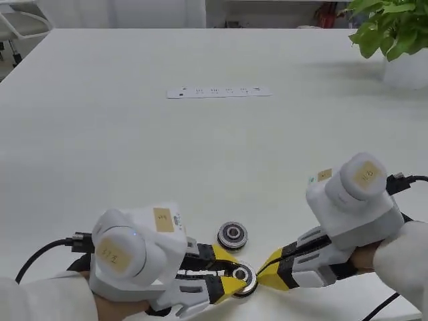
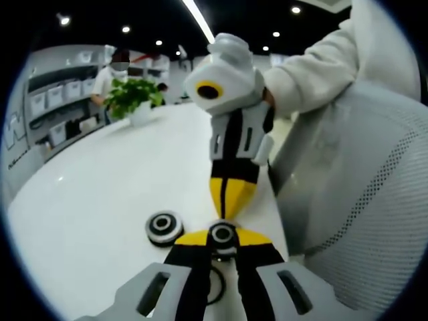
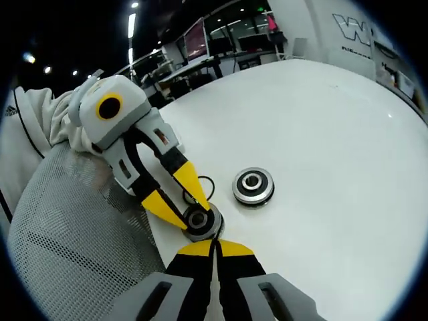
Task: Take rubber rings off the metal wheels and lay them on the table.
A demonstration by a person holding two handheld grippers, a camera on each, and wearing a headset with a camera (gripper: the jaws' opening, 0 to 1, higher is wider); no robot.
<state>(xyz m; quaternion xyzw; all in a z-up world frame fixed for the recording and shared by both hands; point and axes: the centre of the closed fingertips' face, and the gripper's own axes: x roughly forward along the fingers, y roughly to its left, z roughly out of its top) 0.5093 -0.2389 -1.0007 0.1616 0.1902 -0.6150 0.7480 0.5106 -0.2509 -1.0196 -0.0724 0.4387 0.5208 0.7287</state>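
A metal wheel with a dark rubber rim is clamped between the yellow jaws of my left gripper near the table's front edge. In the left gripper view the wheel sits right between the tips. My right gripper is shut, its tips touching the wheel's right rim; whether they pinch the rubber ring I cannot tell. A second wheel lies flat just beyond, apart from both grippers. A loose black ring lies on the table under the left jaws.
A white power strip lies mid-table, far from the work. A potted plant stands at the back right corner. A mesh chair back is close behind the table's front edge. A person stands in the background.
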